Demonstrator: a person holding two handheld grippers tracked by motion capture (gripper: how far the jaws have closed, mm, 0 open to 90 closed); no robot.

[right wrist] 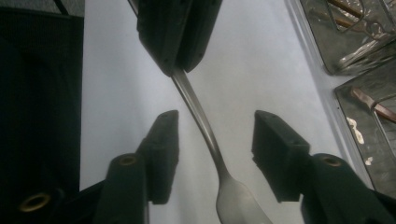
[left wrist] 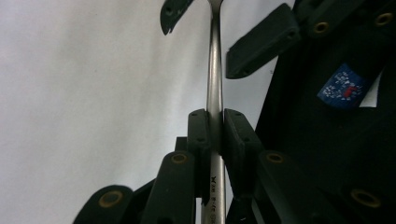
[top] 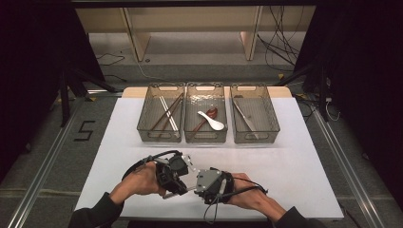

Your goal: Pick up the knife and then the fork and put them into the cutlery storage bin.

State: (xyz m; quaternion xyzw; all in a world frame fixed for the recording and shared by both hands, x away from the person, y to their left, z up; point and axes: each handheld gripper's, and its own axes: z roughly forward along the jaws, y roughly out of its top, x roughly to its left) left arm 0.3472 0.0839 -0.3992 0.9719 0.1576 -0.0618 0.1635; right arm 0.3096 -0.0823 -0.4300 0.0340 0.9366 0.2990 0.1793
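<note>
Your left tool [left wrist: 213, 128] is clamped on the handle of a metal spoon [left wrist: 214, 70], its pads pressed against the steel from both sides. In the right gripper view the spoon [right wrist: 205, 133] runs from that clamp down between the pads of your right tool [right wrist: 215, 144], which stand apart with a gap on each side of the handle; nothing there is touching it. The spoon's bowl lies at the bottom of that view.

From above, both tools meet over the near edge of the white worktop [top: 304, 156], left tool [top: 183, 183] just beside right tool [top: 197, 185]. Three clear bins [top: 206, 140] sit in a row well beyond them: chopsticks [top: 167, 114] in the left one, two spoons [top: 210, 118] in the middle one, a knife [top: 244, 118] in the right one.
</note>
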